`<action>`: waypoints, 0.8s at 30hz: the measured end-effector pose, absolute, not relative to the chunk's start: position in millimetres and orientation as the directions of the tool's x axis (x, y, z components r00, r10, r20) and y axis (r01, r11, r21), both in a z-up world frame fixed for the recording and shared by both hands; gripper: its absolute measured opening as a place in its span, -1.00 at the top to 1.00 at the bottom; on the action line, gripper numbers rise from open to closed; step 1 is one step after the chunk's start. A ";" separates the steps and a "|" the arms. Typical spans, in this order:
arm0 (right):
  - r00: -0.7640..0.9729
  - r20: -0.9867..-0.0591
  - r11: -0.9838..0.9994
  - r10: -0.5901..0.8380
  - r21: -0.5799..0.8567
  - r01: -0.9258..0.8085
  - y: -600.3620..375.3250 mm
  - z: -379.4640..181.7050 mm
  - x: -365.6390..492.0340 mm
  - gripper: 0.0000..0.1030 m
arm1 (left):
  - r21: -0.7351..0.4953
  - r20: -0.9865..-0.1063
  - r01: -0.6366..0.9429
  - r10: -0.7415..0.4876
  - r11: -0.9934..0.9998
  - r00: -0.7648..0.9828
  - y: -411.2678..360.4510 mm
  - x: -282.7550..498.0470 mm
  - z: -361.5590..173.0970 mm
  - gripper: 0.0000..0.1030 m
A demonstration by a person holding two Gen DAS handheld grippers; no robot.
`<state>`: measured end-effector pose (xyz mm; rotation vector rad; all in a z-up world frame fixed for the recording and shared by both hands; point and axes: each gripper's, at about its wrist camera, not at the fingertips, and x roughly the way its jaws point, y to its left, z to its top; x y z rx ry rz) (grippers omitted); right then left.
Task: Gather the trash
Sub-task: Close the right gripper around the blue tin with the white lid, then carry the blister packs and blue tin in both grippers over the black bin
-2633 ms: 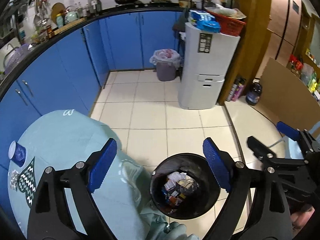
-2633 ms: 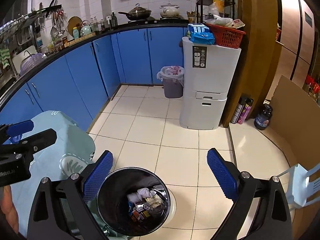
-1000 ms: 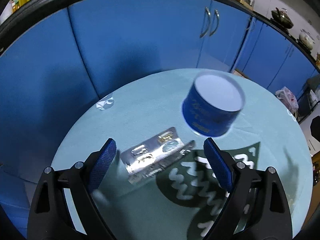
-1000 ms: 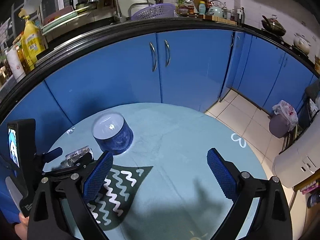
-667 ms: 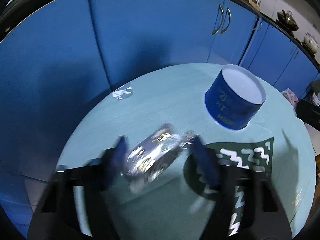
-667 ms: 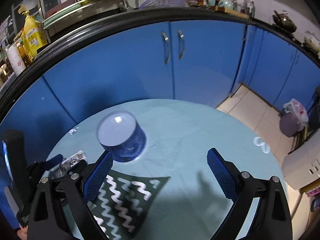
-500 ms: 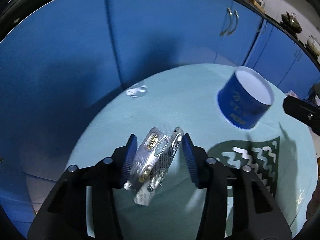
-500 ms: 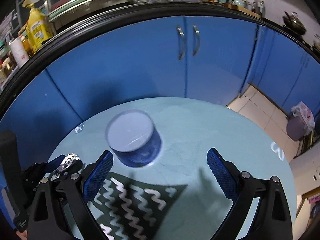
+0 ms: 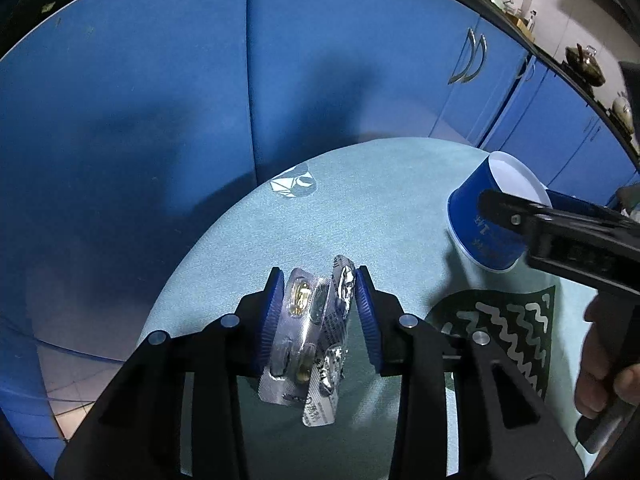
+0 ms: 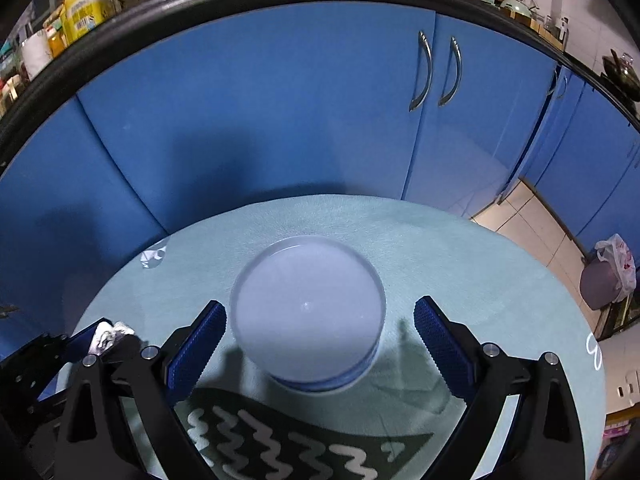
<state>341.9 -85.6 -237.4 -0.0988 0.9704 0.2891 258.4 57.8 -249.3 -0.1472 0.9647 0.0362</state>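
Blue-cabinet kitchen, round counter [image 9: 400, 184] under pale green cloth.
The left gripper [image 9: 318, 312] is closing on crumpled silver blister packs [image 9: 316, 340], which may slip out; the open right gripper [image 10: 316, 344] straddles an upturned blue paper cup [image 10: 308, 308] and could tip it.

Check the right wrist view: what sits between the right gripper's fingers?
The upturned blue paper cup stands between the open right gripper fingers, untouched.

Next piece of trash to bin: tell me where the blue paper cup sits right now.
The blue paper cup stands upside down on the round table, between the right gripper's open fingers; the left wrist view shows it far right.
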 end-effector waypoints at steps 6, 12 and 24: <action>0.531 -0.826 0.956 0.189 0.033 -0.291 -83.8 -242.6 342.6 -0.43 | -0.121 -0.817 -0.093 -0.046 0.988 0.575 61.1 253.1 -247.5 0.39; 0.567 -0.806 0.954 0.168 -0.011 -0.298 -83.9 -237.7 329.6 -0.42 | -0.126 -0.809 -0.087 -0.051 0.988 0.586 60.8 247.7 -245.2 0.46; 0.597 -0.783 0.964 0.173 0.010 -0.266 -110.7 -212.2 289.6 -0.42 | -0.130 -0.773 -0.038 -0.078 0.991 0.630 50.2 229.8 -217.8 0.47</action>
